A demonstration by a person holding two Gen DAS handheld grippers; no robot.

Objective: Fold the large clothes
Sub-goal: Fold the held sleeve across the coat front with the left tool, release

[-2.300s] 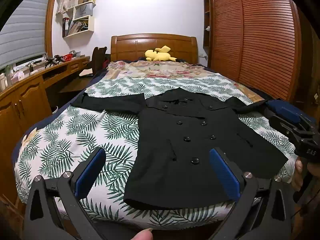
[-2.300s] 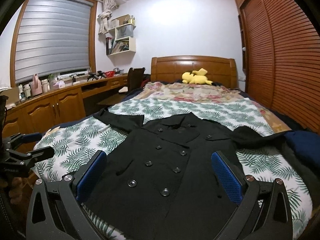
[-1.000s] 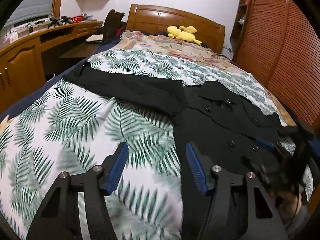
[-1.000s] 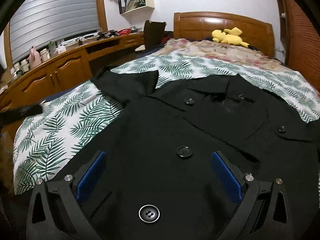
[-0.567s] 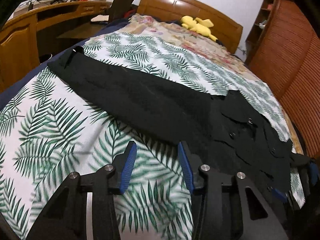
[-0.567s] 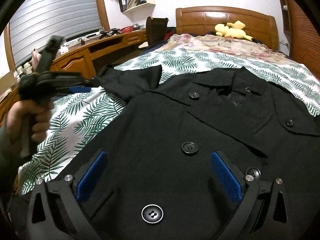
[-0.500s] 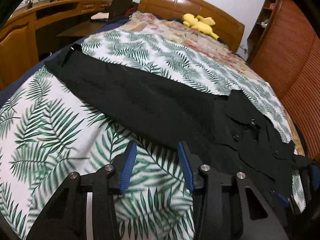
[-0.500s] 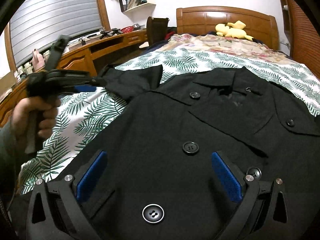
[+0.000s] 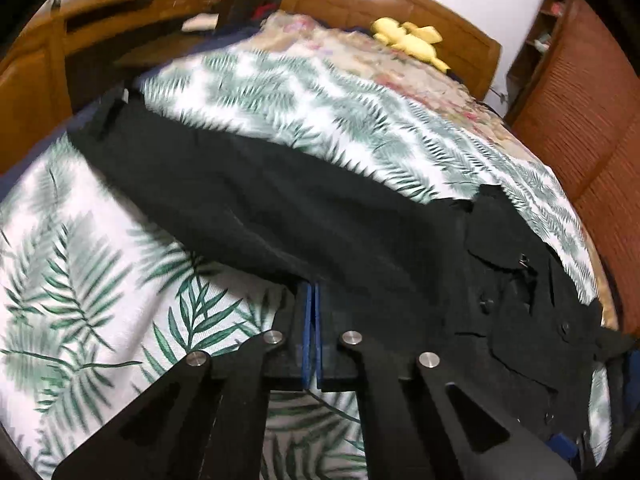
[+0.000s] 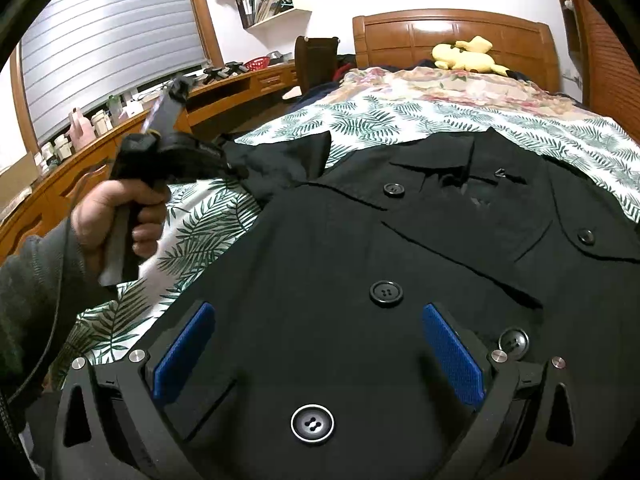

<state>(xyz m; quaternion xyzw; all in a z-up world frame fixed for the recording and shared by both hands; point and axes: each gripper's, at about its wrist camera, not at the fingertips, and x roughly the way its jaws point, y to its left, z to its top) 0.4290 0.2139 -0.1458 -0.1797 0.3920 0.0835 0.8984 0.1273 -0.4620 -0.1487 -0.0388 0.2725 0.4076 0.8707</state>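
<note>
A black double-breasted coat (image 10: 400, 248) lies face up on the bed with its left sleeve (image 9: 248, 192) stretched out to the side. My left gripper (image 9: 313, 292) is shut on the lower edge of that sleeve near the armpit. In the right wrist view the left gripper (image 10: 236, 170) shows at the sleeve, held in a hand. My right gripper (image 10: 316, 336) is open and empty, low over the coat's front among the black buttons (image 10: 386, 292).
The bed has a white cover with green fern leaves (image 9: 100, 280) and a floral blanket (image 10: 440, 84) further up. A yellow plush toy (image 10: 466, 56) lies by the wooden headboard. A wooden desk (image 10: 100, 160) runs along the left, a slatted wardrobe (image 9: 592, 112) along the right.
My left gripper has closed on the sleeve's lower edge; half a second ago its jaws stood apart just before it. The right gripper has stayed open over the coat front.
</note>
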